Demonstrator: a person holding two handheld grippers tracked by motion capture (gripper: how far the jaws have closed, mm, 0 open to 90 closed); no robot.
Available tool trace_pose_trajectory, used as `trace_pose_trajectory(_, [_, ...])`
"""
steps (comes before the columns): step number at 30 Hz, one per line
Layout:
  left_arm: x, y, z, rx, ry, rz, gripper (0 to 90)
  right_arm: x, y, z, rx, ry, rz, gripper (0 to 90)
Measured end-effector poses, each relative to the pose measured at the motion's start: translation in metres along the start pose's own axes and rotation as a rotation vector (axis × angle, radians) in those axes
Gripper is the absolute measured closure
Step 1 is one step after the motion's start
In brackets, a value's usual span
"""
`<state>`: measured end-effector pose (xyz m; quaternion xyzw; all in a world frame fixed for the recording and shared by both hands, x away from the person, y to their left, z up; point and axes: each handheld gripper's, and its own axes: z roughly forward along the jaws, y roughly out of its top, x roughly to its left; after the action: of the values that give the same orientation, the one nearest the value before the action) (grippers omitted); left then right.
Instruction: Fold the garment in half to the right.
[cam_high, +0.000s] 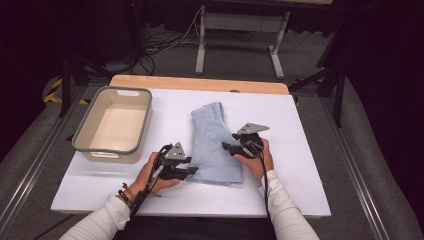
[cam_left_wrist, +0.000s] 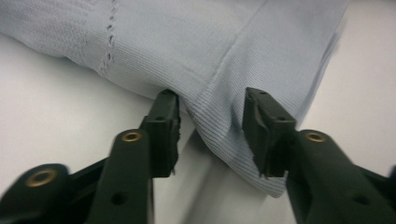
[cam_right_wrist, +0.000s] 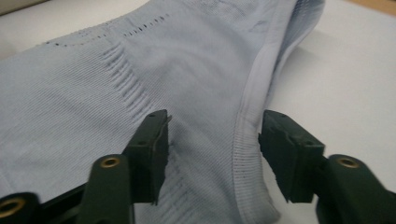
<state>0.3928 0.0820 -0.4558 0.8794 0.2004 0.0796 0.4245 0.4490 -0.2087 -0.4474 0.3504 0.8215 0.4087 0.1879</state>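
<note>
The folded pale-blue knit garment (cam_high: 214, 145) lies mid-worktop (cam_high: 300, 150) beside a beige bin (cam_high: 114, 125); the left hand-held gripper (cam_left_wrist: 210, 126) gapes around its corner fold, and the right hand-held gripper (cam_right_wrist: 212, 149) gapes astride its ribbed hem

1 folded garment (cam_high: 214, 145), 1 bin (cam_high: 114, 125) and 1 table (cam_high: 300, 150) are counted; 2 grippers are seen, left (cam_high: 190, 171) and right (cam_high: 229, 147).
</note>
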Motion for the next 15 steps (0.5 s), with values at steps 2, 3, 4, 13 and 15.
trace_pose_trajectory(2, [-0.002,0.001,-0.007,-0.038,0.014,0.012,46.1,0.002,0.002,-0.012,-0.023,-0.019,-0.027,39.8])
trace_pose_trajectory(3, [-0.002,0.002,-0.011,-0.058,0.005,0.014,44.6,0.002,0.002,-0.016,-0.035,-0.024,-0.031,40.1])
trace_pose_trajectory(4, [-0.002,0.003,-0.014,-0.074,0.006,0.014,42.8,0.002,0.003,-0.021,-0.056,-0.034,-0.032,42.3])
trace_pose_trajectory(13, [-0.002,0.008,-0.011,-0.113,-0.003,0.046,70.9,0.012,0.008,-0.035,-0.168,0.014,-0.070,89.4])
trace_pose_trajectory(15, [-0.004,0.008,-0.003,-0.081,-0.001,0.068,75.8,0.018,0.009,-0.027,-0.134,0.010,-0.104,89.5])
